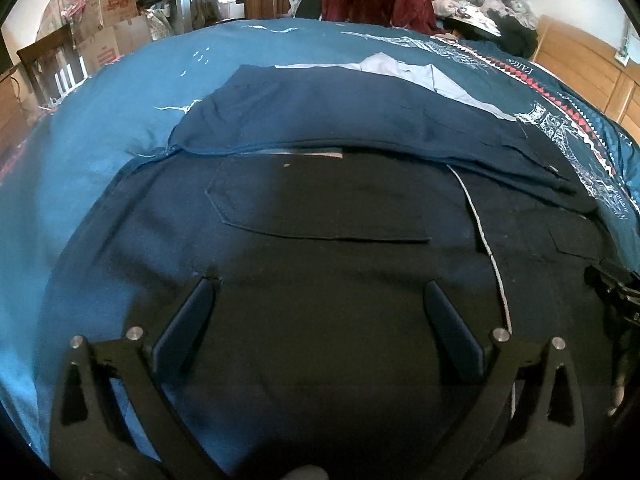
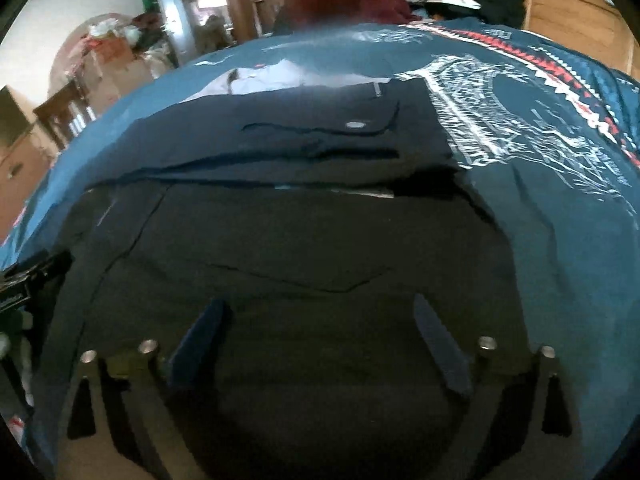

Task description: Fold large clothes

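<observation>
Trousers (image 1: 320, 208), dark, lie half-folded mid-frame on bed (image 1: 120, 92) w/ both claws, left (image 1: 318, 286) & right (image 2: 320, 304), spread apart & empty above them; one-layer pinch may undo fold.

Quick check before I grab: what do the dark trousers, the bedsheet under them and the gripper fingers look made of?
Dark trousers: matte woven cloth, likely cotton twill; stitched patch pocket, soft creases.
Bedsheet: thin printed teal fabric, smooth with a faint sheen, probably cotton or a blend.
Left gripper fingers: matte dark blue pads, apparently plastic or rubber, on black arms with bare metal pins.
</observation>
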`<state>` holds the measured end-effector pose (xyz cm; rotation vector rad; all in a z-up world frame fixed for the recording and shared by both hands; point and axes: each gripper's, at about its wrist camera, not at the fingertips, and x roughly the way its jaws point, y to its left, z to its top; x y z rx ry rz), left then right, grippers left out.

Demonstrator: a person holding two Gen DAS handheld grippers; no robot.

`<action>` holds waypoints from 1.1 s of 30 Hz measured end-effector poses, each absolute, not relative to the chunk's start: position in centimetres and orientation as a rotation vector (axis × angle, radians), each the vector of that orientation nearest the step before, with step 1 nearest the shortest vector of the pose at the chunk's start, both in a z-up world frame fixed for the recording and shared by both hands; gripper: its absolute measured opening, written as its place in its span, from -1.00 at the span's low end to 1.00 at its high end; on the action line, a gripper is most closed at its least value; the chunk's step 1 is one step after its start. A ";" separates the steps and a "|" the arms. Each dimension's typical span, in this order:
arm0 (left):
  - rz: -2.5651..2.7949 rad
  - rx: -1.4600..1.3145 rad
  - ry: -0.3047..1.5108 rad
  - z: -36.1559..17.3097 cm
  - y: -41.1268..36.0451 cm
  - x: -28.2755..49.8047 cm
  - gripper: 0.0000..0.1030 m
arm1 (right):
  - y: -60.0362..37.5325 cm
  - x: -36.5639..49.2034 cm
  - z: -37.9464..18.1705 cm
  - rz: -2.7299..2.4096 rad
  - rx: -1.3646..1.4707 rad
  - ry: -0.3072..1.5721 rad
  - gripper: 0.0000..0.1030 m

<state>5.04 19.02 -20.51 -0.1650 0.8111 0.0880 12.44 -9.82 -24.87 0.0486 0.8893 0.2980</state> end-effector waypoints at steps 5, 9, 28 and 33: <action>0.094 -0.158 0.811 -20.7 18.7 5.1 1.00 | -9.6 12.5 -25.0 0.303 0.039 0.889 1.00; 0.095 -0.157 0.812 -20.7 18.6 5.2 1.00 | -9.5 12.6 -25.0 0.305 0.042 0.891 1.00; 0.095 -0.158 0.814 -20.8 18.6 5.3 1.00 | -9.5 12.5 -25.2 0.309 0.045 0.891 1.00; 0.097 -0.157 0.815 -20.8 18.6 5.4 1.00 | -9.5 12.4 -25.2 0.308 0.046 0.890 1.00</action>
